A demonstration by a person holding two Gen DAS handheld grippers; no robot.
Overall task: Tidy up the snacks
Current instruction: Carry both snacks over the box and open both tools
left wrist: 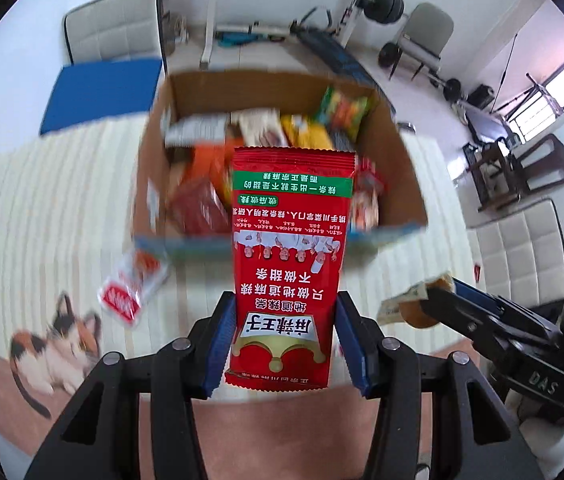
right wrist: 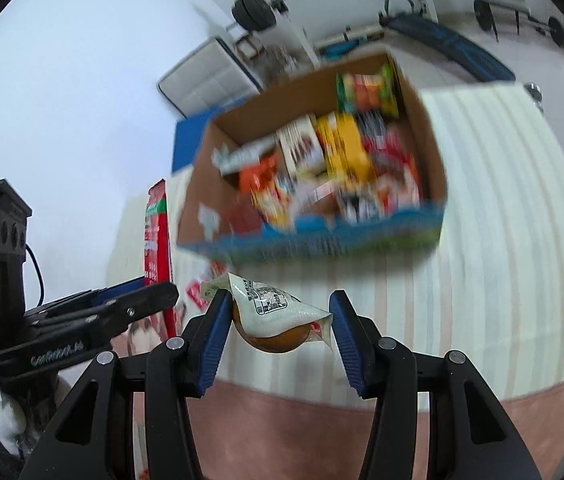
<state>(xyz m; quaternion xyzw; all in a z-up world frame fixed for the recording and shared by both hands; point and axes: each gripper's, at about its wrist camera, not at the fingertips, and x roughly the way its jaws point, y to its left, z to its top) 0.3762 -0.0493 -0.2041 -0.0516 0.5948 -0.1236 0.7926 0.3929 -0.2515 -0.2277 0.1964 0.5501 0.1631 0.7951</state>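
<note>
cat picture [left wrist: 56,350]: printed on the table cover, far left, left wrist view
small packet [left wrist: 130,286]: red and white, flat on the striped cloth [left wrist: 54,200], just left of the box's near corner
left gripper [left wrist: 285,344]: clamped on the red snack bag [left wrist: 290,264], blue pads on both side edges of its lower part; bag upright, in the air in front of the box
box [left wrist: 401,168]: cardboard, open top, on the cloth, full of mixed snack packs; blurred
right gripper [right wrist: 276,340]: pinching a clear wrapped bun [right wrist: 272,316]; left pad on it, wrapper tail reaches the right pad; above the cloth, short of the box
chair [left wrist: 517,248]: white, padded, right of table
</note>
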